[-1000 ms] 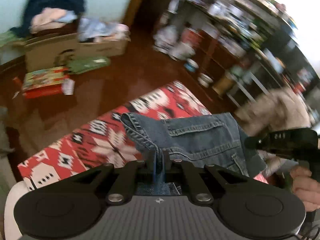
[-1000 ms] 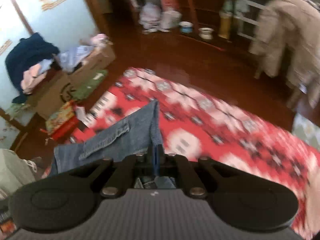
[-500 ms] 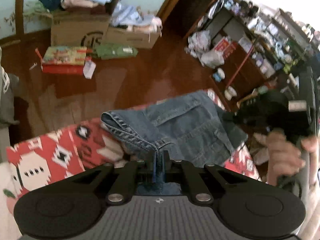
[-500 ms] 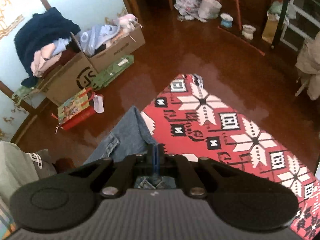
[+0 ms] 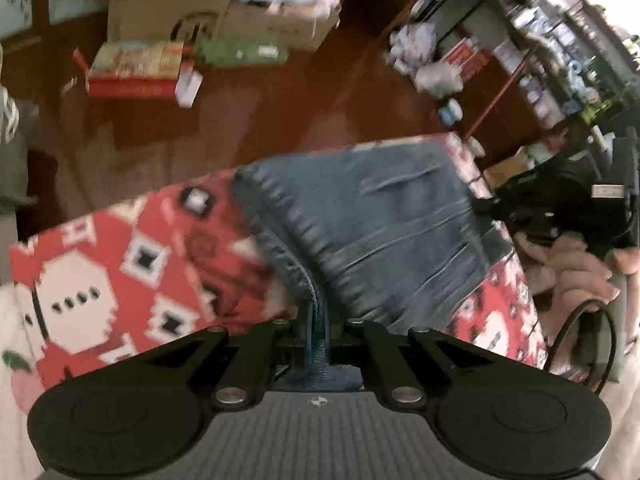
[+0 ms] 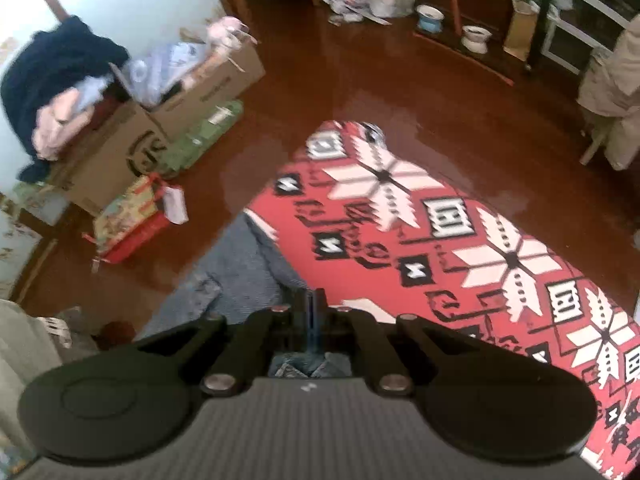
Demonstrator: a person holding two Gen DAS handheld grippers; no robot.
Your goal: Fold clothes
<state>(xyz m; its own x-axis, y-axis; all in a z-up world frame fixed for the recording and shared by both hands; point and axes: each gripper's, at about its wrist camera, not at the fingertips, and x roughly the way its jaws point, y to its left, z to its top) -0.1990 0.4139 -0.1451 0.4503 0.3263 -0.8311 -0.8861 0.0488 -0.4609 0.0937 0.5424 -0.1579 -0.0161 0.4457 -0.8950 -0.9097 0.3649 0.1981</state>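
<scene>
A pair of blue jeans [image 5: 372,232] hangs stretched between both grippers above the red patterned cloth [image 5: 120,264]. My left gripper [image 5: 318,312] is shut on a denim edge, the cloth bunching behind its fingers. In the left wrist view the other gripper [image 5: 560,200] holds the far denim corner at the right, with a hand [image 5: 580,264] beneath it. In the right wrist view my right gripper [image 6: 310,304] is shut on the jeans [image 6: 236,272], which trail down to the left, off the red patterned cloth [image 6: 460,240].
Cardboard boxes [image 6: 160,120] piled with clothes stand by the pale wall, with a red flat box [image 6: 128,220] on the dark wooden floor [image 6: 380,92]. Shelves [image 5: 540,60] with clutter and bowls [image 6: 430,16] line the far side. A beige garment [image 6: 612,80] hangs at right.
Both grippers have lifted and swung with the jeans still clamped; the denim is pulled tauter between them and the red cloth sits lower in both views.
</scene>
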